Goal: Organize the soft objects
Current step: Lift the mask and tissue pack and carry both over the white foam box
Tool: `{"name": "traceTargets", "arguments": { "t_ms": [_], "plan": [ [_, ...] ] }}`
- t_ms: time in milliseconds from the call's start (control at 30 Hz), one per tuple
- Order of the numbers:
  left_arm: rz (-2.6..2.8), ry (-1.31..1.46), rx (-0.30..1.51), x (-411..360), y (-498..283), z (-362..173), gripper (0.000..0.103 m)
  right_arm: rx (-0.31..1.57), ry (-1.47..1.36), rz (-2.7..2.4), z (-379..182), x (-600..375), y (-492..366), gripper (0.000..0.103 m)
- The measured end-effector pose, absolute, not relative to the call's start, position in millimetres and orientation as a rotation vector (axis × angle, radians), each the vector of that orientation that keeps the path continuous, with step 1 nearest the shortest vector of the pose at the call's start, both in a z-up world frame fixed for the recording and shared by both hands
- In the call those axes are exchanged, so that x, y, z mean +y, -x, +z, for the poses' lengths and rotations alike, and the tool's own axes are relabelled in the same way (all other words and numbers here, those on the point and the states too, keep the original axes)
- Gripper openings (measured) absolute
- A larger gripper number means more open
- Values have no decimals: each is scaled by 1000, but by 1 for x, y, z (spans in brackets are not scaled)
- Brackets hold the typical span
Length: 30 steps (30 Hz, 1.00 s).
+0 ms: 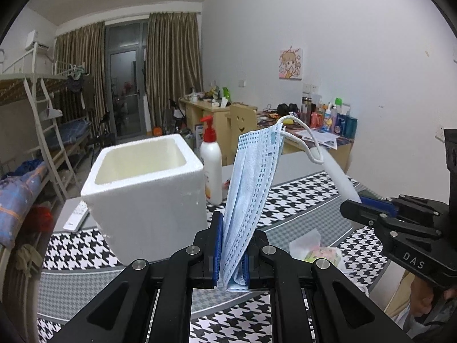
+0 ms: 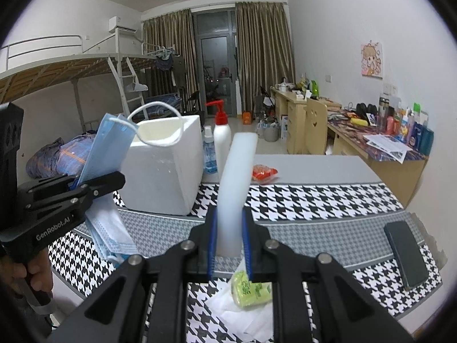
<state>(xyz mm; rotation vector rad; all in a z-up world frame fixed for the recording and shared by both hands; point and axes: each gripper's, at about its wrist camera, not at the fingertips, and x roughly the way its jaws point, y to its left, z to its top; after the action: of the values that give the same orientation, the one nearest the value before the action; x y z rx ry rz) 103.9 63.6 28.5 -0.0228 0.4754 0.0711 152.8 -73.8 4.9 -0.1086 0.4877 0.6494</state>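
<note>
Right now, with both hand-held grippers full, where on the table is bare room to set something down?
Free: the checkered cloth between the red packet and the black phone, and the grey tabletop behind it. Crowded: around the foam box, with bottles beside it and the mask stack in front; tissues and green packet fill the near edge.

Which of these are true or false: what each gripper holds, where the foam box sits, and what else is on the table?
1. The left gripper is shut on a blue face mask. True.
2. The right gripper holds a red pump bottle. False: it grips a white foam strip.
3. The white foam box looks empty inside. True.
4. A black phone lies inside the box. False: it lies on the houndstooth cloth.
</note>
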Motion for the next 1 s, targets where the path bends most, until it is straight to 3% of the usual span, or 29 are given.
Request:
{"name": "traceTargets", "arguments": {
  "t_ms": [1000],
  "plan": [
    [136, 0, 420, 91, -123, 60, 12, 407, 128, 668, 43, -43, -165, 20]
  ]
}}
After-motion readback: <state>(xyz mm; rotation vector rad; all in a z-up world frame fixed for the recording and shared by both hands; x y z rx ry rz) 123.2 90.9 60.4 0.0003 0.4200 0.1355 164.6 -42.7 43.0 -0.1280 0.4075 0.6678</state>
